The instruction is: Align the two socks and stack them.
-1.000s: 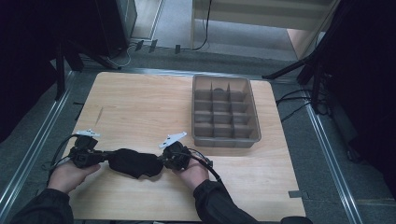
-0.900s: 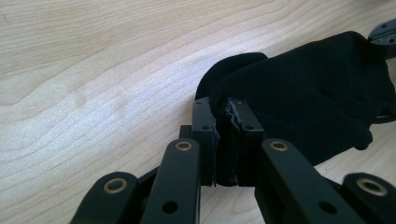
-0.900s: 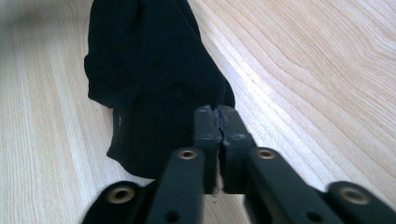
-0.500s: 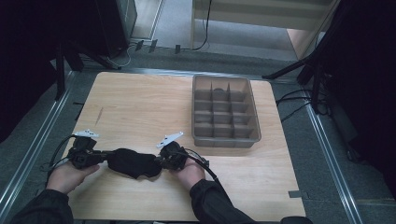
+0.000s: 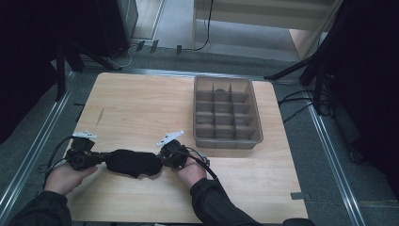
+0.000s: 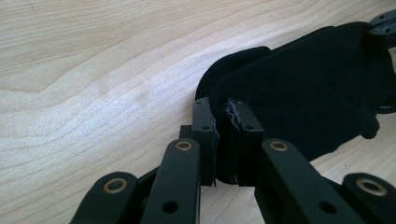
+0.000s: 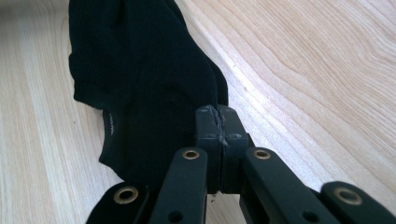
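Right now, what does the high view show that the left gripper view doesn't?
High view: the grey divided tray at the table's far right, both hands, and the right gripper clamped on the right end of the black sock.
Left gripper view: close up, the left gripper with its jaws pinched shut on a fold of the sock's edge.
Both: the sock lying on the wooden table, held at the left end.

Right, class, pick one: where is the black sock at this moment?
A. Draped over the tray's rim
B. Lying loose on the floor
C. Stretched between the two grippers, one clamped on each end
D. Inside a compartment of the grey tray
C: the left gripper and right gripper are each shut on an end of the black sock, above the table and apart from the grey tray.
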`<action>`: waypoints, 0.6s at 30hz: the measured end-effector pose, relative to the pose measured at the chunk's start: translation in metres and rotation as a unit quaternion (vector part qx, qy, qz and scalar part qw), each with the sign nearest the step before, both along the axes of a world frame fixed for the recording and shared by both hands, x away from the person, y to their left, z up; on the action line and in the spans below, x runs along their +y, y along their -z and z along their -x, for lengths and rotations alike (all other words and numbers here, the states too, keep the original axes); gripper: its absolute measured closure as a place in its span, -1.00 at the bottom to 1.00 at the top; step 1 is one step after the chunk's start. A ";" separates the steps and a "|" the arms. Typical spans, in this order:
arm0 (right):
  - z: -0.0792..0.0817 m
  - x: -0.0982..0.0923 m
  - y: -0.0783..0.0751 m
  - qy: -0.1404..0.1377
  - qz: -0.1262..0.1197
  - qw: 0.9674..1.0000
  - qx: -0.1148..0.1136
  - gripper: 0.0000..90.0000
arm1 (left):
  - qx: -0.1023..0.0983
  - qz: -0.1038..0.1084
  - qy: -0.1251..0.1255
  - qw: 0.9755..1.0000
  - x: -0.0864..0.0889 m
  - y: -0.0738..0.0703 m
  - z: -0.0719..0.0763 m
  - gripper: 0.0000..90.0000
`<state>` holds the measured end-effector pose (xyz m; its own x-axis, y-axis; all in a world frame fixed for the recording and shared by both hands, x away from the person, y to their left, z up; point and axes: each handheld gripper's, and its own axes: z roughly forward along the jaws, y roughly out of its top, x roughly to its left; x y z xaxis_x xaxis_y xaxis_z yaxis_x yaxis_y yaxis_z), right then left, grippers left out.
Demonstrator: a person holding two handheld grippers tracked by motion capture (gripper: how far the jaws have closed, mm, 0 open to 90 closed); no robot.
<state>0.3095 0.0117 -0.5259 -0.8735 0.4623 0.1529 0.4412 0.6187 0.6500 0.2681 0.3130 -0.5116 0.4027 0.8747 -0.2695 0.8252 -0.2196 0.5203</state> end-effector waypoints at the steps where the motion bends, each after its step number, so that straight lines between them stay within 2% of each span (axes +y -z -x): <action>1: 0.000 0.000 0.000 0.002 -0.006 1.000 0.001 0.97 | -0.001 0.002 -0.001 1.000 0.000 0.000 0.000 0.79; 3: 0.000 0.001 -0.002 0.005 -0.014 1.000 0.000 0.88 | -0.004 0.006 -0.003 1.000 0.001 0.002 0.000 0.66; 6: 0.001 0.002 -0.008 0.000 -0.024 1.000 -0.007 0.74 | -0.012 -0.001 -0.001 1.000 0.001 0.003 0.001 0.46; 9: 0.003 0.004 -0.014 -0.004 -0.033 0.999 -0.016 0.70 | -0.012 0.001 -0.005 1.000 0.002 0.004 0.000 0.32; 12: 0.005 0.006 -0.017 -0.013 -0.045 0.999 -0.021 0.70 | -0.004 0.003 -0.004 1.000 0.002 0.008 -0.002 0.22; 16: 0.010 0.012 -0.011 -0.030 -0.039 0.999 -0.019 0.71 | 0.007 0.004 0.003 1.000 0.000 0.014 -0.005 0.22; 18: 0.012 0.016 -0.007 -0.033 -0.036 0.999 -0.013 0.72 | 0.013 0.013 0.007 1.000 -0.001 0.014 -0.006 0.38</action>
